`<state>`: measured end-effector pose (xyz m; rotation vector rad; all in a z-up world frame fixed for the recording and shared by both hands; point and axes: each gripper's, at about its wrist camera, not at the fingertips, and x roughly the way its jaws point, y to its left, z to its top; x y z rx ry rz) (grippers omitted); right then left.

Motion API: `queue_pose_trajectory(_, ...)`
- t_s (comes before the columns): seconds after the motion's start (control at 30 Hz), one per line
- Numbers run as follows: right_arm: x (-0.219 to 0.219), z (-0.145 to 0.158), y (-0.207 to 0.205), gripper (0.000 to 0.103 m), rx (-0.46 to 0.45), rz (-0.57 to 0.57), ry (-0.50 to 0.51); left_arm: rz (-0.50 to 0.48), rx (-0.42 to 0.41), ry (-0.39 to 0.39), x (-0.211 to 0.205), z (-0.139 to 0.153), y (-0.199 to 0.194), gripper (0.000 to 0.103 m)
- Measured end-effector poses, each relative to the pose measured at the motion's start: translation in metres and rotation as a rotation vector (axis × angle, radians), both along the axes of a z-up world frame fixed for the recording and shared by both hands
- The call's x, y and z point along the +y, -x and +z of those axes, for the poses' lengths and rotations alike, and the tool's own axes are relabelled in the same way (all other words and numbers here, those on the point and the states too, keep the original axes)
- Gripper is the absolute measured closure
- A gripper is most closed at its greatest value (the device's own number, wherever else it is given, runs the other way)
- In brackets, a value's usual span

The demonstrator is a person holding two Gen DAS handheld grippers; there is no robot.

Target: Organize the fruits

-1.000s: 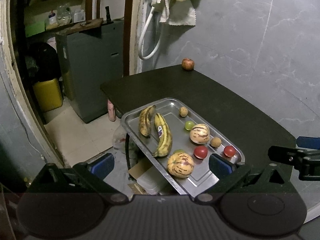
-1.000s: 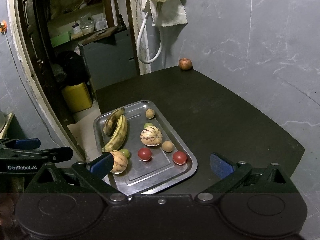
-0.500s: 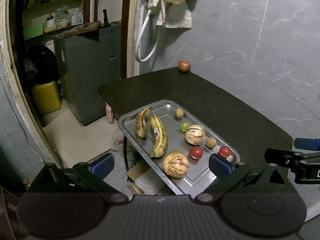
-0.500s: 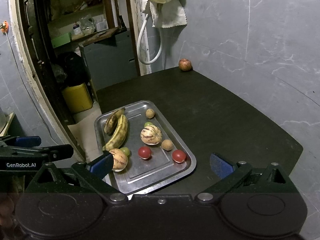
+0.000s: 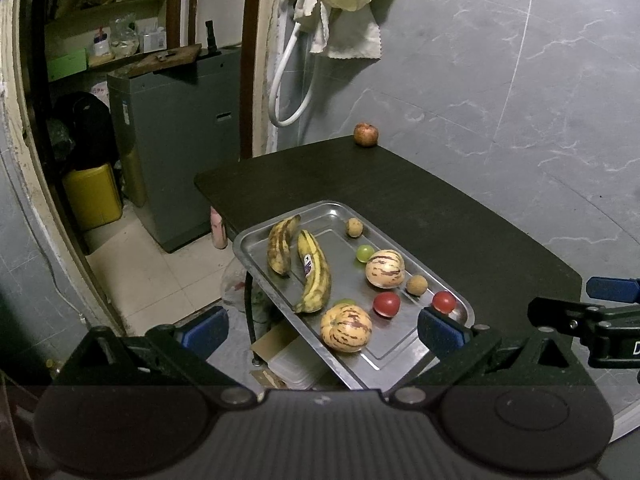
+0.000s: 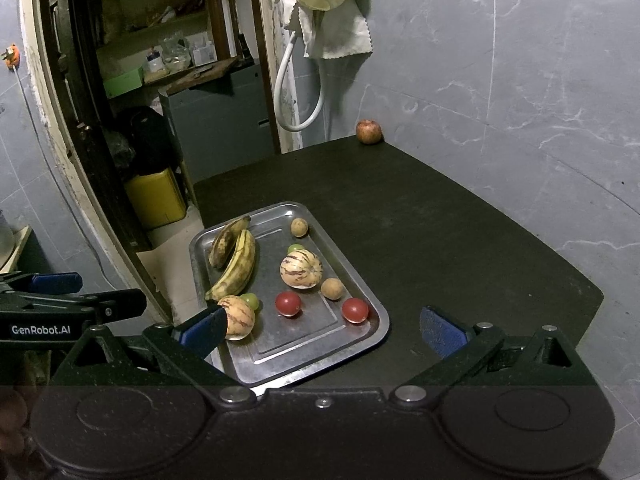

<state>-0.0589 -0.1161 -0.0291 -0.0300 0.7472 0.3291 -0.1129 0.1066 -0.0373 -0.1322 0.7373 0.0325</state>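
Observation:
A steel tray [image 5: 404, 354] [image 6: 304, 364] sits at the near left edge of a dark table [image 5: 440, 216] [image 6: 440, 220]. It holds two bananas [image 5: 316, 276] [image 6: 236, 268], two striped melons [image 5: 346, 327] [image 6: 301, 269], two red tomatoes [image 5: 387, 304] [image 6: 288, 303], green grapes [image 5: 365, 253] and small brown fruits [image 5: 354, 227]. A red apple [image 5: 365, 134] [image 6: 368, 131] lies alone at the table's far corner. My left gripper [image 5: 322, 326] is open and empty, above the tray's near end. My right gripper [image 6: 322, 330] is open and empty over the tray.
A grey marbled wall [image 5: 520, 100] runs behind and right of the table. A doorway on the left shows a grey cabinet [image 5: 172, 140], a yellow can [image 5: 94, 196] and shelves. A cloth and white hose [image 5: 340, 12] hang on the wall. Boxes [image 5: 288, 360] lie under the table.
Both grippers have drawn back and risen slightly; the tray and fruit appear a little farther and lower in view. Both stay open. No fruit has moved.

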Motion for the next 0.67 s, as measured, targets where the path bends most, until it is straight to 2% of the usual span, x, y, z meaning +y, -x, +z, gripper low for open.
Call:
queue_pose_trajectory(0.47,-0.001,0.001,0.001,0.001,0.002,-0.001,-0.001,-0.010,-0.028,0.034,-0.006,0.004,0.012,0.000)
queue_pose_trajectory(0.67,-0.003,0.001,0.001,0.001,0.002,-0.002,-0.004,-0.006,-0.049,-0.001,-0.011,0.008,0.011,0.000)
